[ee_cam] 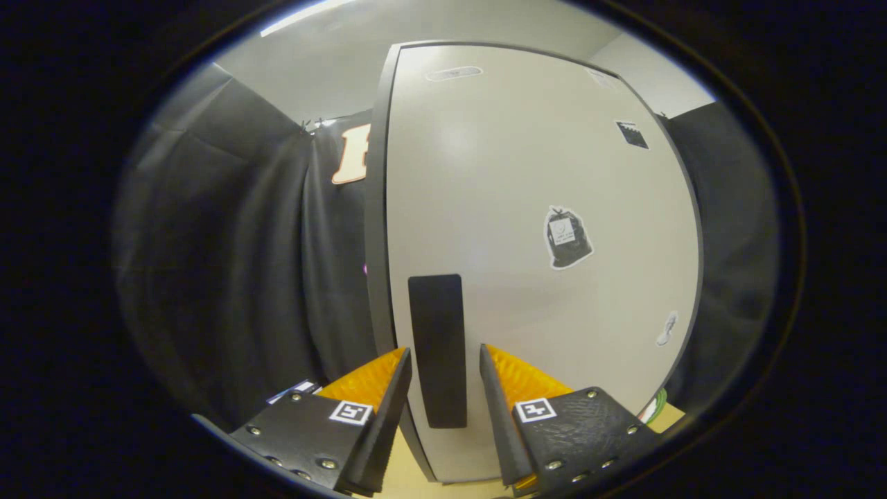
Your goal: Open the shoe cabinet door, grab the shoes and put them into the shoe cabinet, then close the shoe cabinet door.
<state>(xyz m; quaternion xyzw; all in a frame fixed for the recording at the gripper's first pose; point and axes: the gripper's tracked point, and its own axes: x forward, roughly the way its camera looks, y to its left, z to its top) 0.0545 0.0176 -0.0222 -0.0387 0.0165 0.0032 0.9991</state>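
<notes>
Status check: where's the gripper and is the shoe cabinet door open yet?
Gripper open, fingers straddling the dark handle. Shoe cabinet door looks shut, facing the fingers. Nothing between fingers and door.

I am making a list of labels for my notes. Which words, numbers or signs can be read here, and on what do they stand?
No text is readable.
Door: bag-shaped sticker, its label too small to read.
Door: dark sticker, oval mark and small pale sticker, all blurred.
Gripper: two square coded markers, no words; jaws open either side of the handle.
</notes>
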